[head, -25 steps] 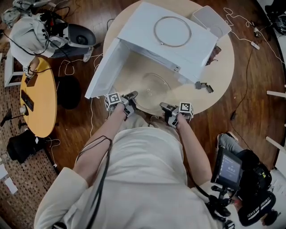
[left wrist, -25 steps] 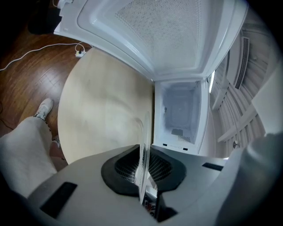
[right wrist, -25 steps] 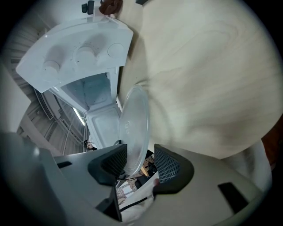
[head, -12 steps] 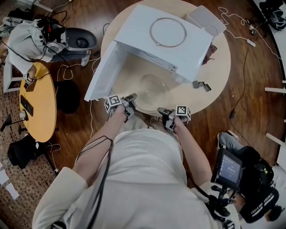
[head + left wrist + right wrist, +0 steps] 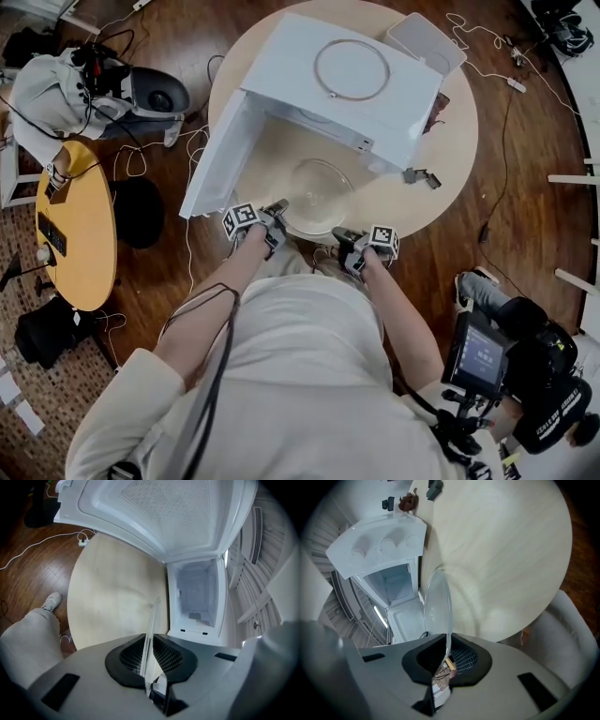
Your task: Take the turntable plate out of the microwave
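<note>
Glass turntable plate is outside the microwave, just in front of its open cavity, over the round table; door swung wide at left; left gripper clamped on the near-left rim; right gripper has just been closing, jaws now pinching the near-right rim; can't tell if the plate touches the tabletop.

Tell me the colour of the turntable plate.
Clear, colourless glass; the plate shows best in the head view.
</note>
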`<state>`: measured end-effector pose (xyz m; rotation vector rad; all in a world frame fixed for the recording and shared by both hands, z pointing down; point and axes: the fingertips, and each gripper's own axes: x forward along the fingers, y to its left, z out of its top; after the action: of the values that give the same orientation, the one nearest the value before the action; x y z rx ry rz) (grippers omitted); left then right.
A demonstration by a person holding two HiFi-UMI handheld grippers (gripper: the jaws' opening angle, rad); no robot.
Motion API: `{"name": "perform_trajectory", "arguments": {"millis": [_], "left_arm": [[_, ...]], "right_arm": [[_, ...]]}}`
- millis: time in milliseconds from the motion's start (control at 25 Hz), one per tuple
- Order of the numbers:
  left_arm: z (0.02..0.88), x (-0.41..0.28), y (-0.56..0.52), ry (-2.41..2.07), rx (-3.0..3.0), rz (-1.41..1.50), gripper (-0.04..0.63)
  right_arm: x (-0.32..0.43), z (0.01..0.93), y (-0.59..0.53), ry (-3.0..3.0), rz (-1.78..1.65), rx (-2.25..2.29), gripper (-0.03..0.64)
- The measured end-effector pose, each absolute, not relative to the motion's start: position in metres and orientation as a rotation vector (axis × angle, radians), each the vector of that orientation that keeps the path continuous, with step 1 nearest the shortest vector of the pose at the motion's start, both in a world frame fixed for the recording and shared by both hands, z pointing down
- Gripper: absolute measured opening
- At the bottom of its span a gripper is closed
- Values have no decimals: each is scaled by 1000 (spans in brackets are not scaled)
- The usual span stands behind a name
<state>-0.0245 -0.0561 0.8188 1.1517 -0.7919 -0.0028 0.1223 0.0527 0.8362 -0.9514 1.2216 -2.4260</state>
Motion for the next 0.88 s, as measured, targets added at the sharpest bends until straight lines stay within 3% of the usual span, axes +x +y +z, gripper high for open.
{"name": "perform_trajectory", "arguments": {"millis": [400, 880], "left_arm": [[840, -39, -57, -748, 1151, -53, 34], [859, -48, -57, -751, 1319, 250, 97]], "right_arm": [[113, 836, 53, 1037, -2369, -1107, 30], [97, 834, 54, 1047, -2346, -1144, 29]]}}
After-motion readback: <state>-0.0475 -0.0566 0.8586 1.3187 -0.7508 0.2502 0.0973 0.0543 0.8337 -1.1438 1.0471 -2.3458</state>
